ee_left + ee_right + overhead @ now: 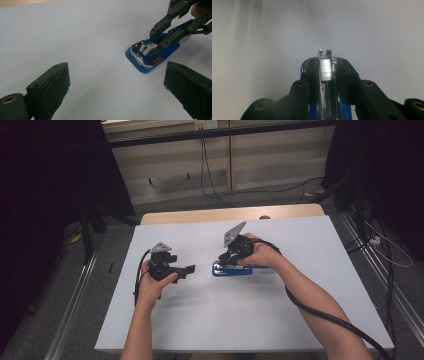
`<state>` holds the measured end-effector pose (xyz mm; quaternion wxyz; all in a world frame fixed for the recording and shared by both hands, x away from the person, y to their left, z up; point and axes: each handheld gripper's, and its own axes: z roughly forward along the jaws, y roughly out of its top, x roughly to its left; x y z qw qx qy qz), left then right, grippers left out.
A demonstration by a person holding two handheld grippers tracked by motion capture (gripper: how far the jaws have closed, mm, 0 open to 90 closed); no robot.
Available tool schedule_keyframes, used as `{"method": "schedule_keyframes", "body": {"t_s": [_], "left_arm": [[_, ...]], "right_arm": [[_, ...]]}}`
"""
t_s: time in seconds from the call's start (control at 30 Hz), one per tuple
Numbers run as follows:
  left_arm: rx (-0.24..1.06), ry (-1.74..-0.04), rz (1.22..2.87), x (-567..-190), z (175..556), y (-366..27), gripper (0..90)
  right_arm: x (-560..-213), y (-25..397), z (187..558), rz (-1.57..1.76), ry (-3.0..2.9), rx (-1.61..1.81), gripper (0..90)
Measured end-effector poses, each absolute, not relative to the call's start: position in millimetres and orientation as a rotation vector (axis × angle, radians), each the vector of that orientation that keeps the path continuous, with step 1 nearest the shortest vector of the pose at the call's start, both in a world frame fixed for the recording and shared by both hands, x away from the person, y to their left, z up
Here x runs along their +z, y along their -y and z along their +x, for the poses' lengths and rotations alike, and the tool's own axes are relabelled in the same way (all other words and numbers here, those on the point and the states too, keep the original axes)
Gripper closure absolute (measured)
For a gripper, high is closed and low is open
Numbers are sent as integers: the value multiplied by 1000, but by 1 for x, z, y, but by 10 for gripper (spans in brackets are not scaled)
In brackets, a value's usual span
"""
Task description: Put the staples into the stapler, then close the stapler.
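1. From the high view I see the white bench point(300, 285) evenly lit, while the room at both sides falls into near black.
2. My left gripper view is sharp, with glare on the metal of the blue stapler point(150, 53) and soft shadows beneath it.
3. My right gripper view is hazy: the bench behind is a blurred grey and the corners darken.

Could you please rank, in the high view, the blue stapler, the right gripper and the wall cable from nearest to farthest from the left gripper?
1. Blue stapler: just right of the left gripper, on the table.
2. Right gripper: beyond it, clamped on the stapler.
3. Wall cable: far back, hanging behind the table.
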<state>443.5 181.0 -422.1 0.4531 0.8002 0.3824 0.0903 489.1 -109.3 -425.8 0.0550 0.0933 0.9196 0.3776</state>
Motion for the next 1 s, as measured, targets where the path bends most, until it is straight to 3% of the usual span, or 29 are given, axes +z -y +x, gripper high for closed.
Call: {"method": "schedule_keyframes", "body": {"t_s": [0.6, 1.0], "left_arm": [[211, -917, 1986, -425, 445, -172, 68], [211, -909, 1977, -426, 445, -168, 68]], "right_arm": [[-415, 148, 467, 608, -2638, 1235, 317], [-417, 181, 439, 750, -2543, 1169, 194]]}}
